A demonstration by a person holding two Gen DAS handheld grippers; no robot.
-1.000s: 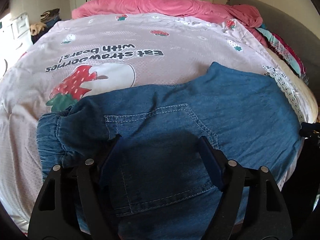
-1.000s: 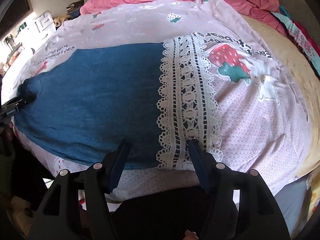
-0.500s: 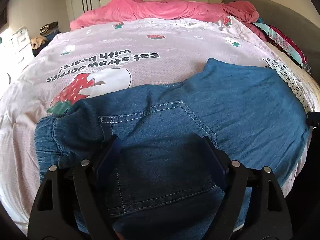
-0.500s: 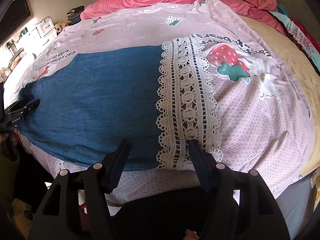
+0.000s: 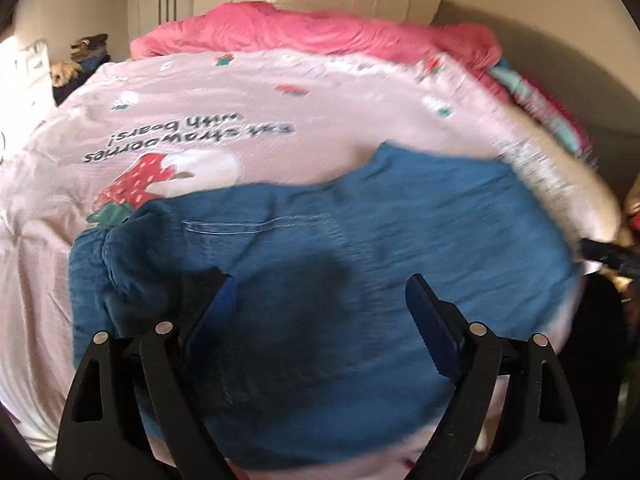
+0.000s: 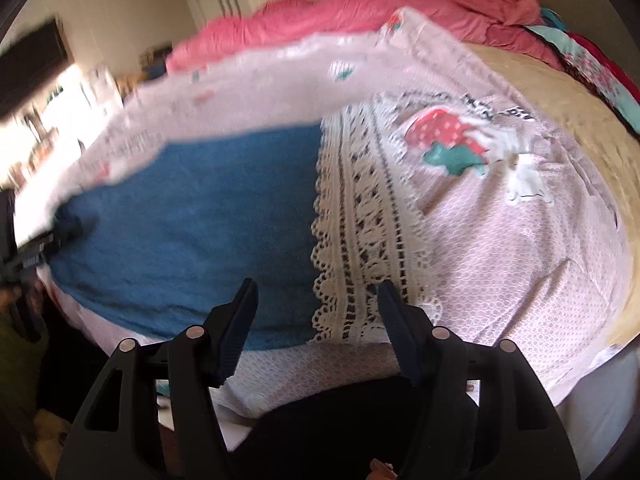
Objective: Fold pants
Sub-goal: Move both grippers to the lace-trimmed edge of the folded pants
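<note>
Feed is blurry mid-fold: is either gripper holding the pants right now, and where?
Nothing is held. The left gripper hangs over the pants, the right gripper over their lace hem; both sets of jaws are opening, clear of the cloth.

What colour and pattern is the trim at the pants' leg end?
Cream-white openwork lace on blue denim pants; clearest in the right wrist view.

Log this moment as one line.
pants: flat on bedspread | left gripper: opening, empty | right gripper: opening, empty, over lace trim
</note>
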